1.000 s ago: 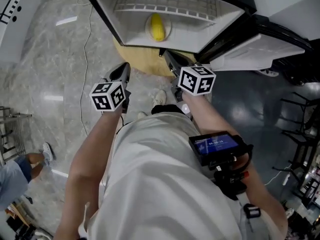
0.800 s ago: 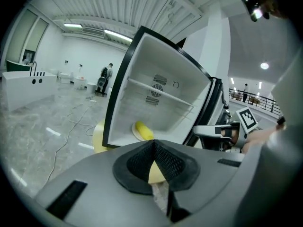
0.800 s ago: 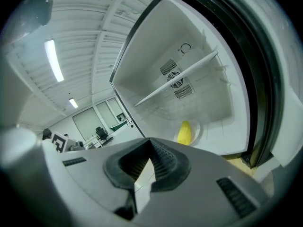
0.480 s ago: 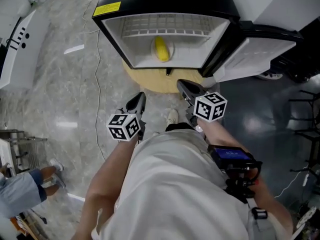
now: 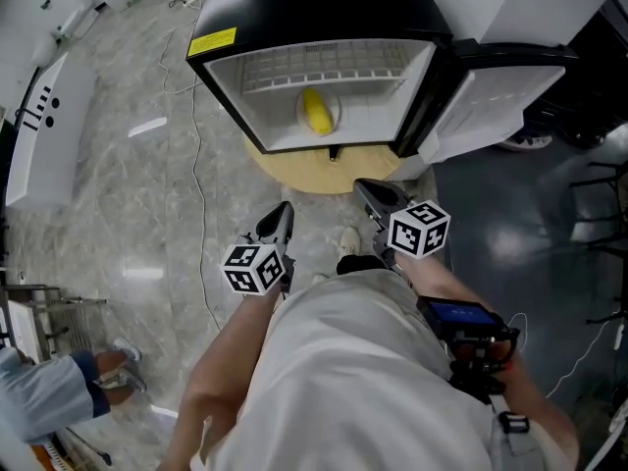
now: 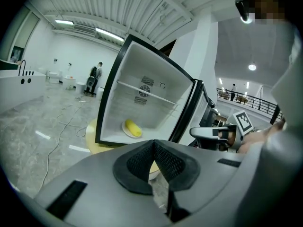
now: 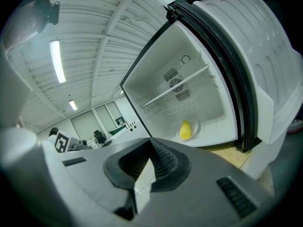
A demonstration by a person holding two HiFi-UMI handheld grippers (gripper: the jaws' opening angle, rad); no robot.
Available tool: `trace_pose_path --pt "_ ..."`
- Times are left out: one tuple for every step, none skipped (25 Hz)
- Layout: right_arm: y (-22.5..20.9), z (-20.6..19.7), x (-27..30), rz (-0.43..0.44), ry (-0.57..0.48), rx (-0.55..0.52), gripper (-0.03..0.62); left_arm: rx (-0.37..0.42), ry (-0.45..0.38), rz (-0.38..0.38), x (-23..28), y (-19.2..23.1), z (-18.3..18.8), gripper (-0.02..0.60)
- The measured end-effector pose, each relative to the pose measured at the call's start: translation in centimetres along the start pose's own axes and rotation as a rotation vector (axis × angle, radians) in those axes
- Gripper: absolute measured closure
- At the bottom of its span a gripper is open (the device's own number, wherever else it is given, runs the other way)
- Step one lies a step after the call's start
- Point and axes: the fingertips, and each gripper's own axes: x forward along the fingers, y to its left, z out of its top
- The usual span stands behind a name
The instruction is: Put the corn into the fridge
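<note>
Head view looks down on the fridge [image 5: 294,8], its door [image 5: 491,101] swung wide at the person's right. The corn [image 5: 316,112] lies on a white plate [image 5: 337,118] on the fridge's floor, near the middle and under the wire shelf. Its long axis runs roughly from the fridge's back wall toward the opening. The fridge stands on a round wooden base [image 5: 294,173].

Both tools sit outside the fridge, well apart from the corn, with the base between them and the opening. The left gripper [image 5: 283,212] is in front of the fridge's left half. The left gripper view shows its ribbed pads pressed together with nothing between them, and the corn [image 6: 133,127] straight ahead in the cabinet. The right gripper [image 5: 369,188] is in front of the fridge's right half, the side where the door is hinged. The right gripper view shows its pads also meeting and holding nothing, with the corn [image 7: 185,129] ahead and the door [image 7: 265,79] rising close on the right.

By my reading the corn is already placed, so the open door is what remains. It lies to the right of both tools, and the right gripper is the nearer one for swinging it toward the fridge.
</note>
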Motion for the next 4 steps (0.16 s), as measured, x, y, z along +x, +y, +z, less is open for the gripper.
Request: trace_pose_path --pt "0.03 -0.14 -0.19 -0.002 0.0 0.001 0.586 0.0 0.002 -0.003 0.01 -0.13 -0.11 0.573" --pt "0.04 -0.27 -0.39 -0.005 0.0 0.003 0.586 0.0 0.005 -0.007 0.03 -0.29 -0.24 0.574" --pt "0.03 -0.41 -0.6 -0.008 0.0 0.004 0.586 0.0 0.007 -0.011 0.04 -0.48 -0.36 0.574" --pt "0.02 -0.54 -0.81 -0.011 0.0 0.006 0.586 0.001 0.009 -0.015 0.05 -0.67 -0.49 0.574"
